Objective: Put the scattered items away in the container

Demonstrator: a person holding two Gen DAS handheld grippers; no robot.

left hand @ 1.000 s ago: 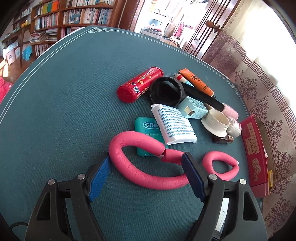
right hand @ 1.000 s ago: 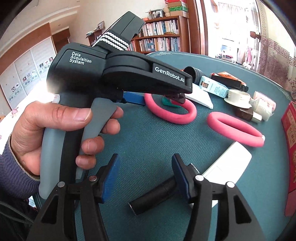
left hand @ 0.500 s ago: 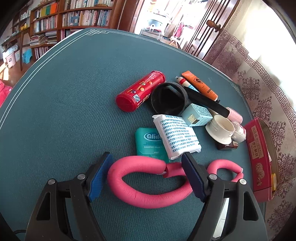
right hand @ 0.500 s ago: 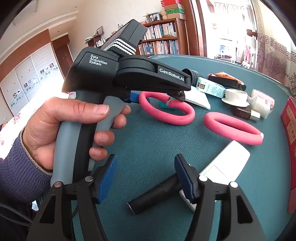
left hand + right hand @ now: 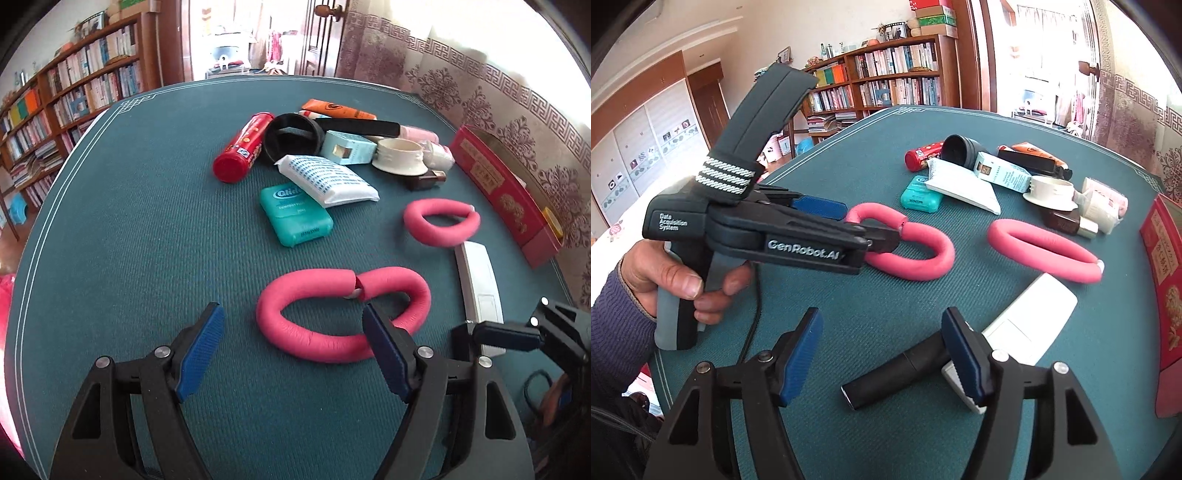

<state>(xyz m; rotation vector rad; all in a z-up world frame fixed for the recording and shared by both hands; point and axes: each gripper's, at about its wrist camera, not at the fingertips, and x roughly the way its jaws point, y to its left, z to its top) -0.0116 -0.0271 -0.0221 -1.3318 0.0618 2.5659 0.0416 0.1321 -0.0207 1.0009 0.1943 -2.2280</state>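
A big pink foam loop (image 5: 343,310) lies on the green table, just ahead of my open left gripper (image 5: 295,354), whose right finger overlaps its near edge. It also shows in the right wrist view (image 5: 908,243). A smaller pink loop (image 5: 439,221) lies further right. The red container box (image 5: 506,192) stands at the table's right edge. My right gripper (image 5: 882,354) is open and empty, with a black cylinder (image 5: 897,373) and a white remote (image 5: 1023,328) just ahead of it.
A pile sits at the back: red tube (image 5: 243,147), black cup (image 5: 291,136), white tissue pack (image 5: 328,181), teal floss box (image 5: 295,214), cream lid (image 5: 399,155), orange tube (image 5: 340,109). The table edge (image 5: 55,206) curves at left.
My left gripper has pulled back and swung left, so the big pink loop now lies ahead of the fingers instead of between them. The right gripper has barely moved.
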